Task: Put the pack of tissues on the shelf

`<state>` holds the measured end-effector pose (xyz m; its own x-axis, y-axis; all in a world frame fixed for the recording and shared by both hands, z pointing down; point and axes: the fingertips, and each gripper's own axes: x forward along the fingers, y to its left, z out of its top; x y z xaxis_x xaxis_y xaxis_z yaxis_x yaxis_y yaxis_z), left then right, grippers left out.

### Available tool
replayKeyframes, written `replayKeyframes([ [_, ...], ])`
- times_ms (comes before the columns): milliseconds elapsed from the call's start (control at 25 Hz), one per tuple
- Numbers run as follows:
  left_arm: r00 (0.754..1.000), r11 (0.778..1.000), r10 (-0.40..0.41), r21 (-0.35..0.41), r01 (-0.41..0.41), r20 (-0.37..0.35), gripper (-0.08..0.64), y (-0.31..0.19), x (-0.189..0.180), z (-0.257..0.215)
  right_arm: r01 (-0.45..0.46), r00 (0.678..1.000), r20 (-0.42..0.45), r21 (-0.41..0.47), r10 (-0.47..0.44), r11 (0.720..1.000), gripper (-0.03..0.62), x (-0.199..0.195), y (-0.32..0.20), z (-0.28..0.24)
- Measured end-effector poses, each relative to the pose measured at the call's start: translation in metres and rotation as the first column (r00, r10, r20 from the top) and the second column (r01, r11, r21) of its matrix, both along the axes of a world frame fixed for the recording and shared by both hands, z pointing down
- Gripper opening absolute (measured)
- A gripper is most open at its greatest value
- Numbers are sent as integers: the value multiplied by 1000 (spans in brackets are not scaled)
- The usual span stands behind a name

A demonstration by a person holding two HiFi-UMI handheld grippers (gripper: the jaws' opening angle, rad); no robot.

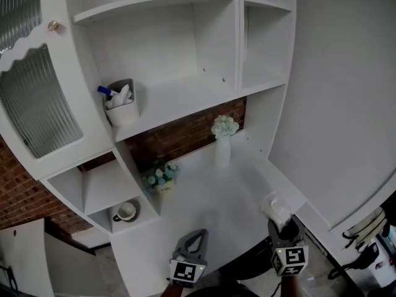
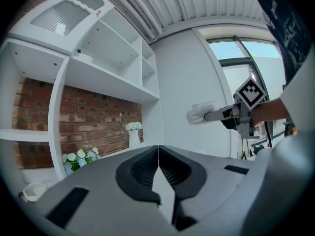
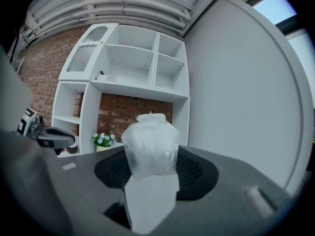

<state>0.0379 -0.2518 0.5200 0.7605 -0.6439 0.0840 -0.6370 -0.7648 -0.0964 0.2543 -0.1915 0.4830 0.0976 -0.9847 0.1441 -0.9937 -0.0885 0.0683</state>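
Right tool (image 1: 279, 223) is clamping pack (image 1: 275, 208) upright between its jaws, near tabletop's (image 1: 210, 197) right edge; left tool (image 1: 197, 235) is sitting clenched and empty. Shelf (image 1: 185, 98) is lying ahead, higher and leftward of pack, so the loaded hand is looking better placed for the reach

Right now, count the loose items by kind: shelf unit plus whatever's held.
flower arrangements: 2 (white vase, small pot)
cup: 1
holder with pen: 1
pack of tissues: 1, held
Total: 5
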Motion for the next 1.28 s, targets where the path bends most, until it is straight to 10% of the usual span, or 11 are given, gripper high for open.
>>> replayKeyframes([
  [1280,998,998,-63,1,63,22,11,-46,22,-9,26,970,-242,176,17,984,230,88,-140,-171],
])
